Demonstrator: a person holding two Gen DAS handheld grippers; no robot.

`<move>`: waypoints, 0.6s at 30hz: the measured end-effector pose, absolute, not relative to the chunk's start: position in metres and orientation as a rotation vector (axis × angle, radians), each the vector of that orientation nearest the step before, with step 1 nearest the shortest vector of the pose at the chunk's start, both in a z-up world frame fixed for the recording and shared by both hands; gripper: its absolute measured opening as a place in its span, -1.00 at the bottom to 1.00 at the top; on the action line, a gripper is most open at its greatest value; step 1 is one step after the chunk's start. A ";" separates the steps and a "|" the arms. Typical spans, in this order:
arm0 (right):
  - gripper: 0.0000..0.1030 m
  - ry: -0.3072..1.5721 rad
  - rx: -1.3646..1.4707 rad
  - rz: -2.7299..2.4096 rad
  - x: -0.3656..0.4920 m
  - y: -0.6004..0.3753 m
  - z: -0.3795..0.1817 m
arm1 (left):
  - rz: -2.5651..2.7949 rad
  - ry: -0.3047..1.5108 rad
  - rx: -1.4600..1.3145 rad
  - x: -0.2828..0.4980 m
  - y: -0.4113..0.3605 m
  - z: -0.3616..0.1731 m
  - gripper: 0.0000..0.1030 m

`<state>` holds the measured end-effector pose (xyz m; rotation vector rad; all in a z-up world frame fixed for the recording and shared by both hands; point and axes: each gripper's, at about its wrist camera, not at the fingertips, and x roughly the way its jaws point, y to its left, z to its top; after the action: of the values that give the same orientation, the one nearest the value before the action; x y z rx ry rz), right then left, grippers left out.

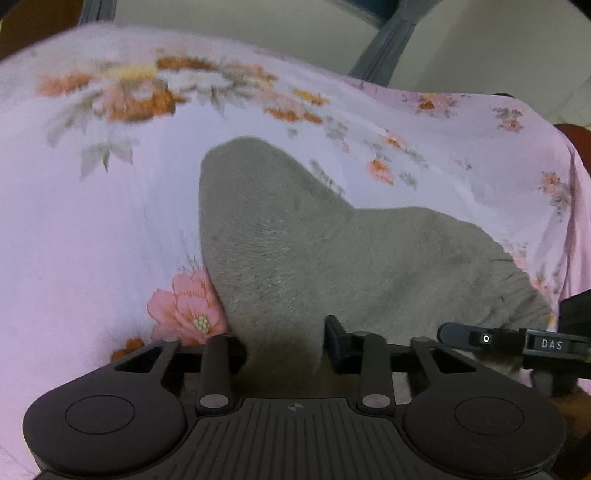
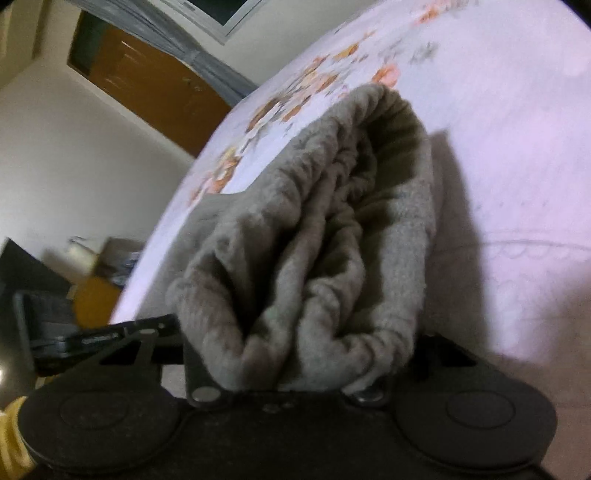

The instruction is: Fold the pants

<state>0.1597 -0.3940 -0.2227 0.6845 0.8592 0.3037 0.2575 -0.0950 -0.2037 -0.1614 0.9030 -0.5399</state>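
A bed covered by a pink floral sheet filled most of both views. Beyond its far edge stood pale cream walls, a grey curtain beside a window, and a brown wooden door. Lighting was dim.

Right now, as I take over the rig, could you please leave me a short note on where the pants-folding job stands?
Left tool: closed on a near edge of the grey pants.
Right tool: the bunched, gathered band of the pants fills the space between its fingers; it looks gripped, though the pads are hidden by cloth.
Pants: on the pink floral bedsheet, with two lobes spreading away from the left tool.
Done: both ends picked up at the near side.
Left: carry the fold over, lay it flat, smooth it, release. No finished fold is visible yet.
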 end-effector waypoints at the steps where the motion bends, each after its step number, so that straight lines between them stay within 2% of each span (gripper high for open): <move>1: -0.16 0.843 0.684 0.295 0.156 -0.391 -0.216 | -0.537 0.882 -0.154 0.255 -0.095 -0.198 -0.50; 9: -0.18 0.672 0.693 0.350 0.154 -0.375 -0.151 | -0.548 0.726 -0.193 0.255 -0.085 -0.134 -0.54; 18: -0.18 0.573 0.670 0.366 0.214 -0.371 -0.108 | -0.534 0.616 -0.172 0.298 -0.087 -0.078 -0.54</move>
<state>0.2145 -0.3710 -0.1079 0.6696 0.5734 0.3656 0.2985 -0.0870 -0.0785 -0.1719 0.6164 -0.5344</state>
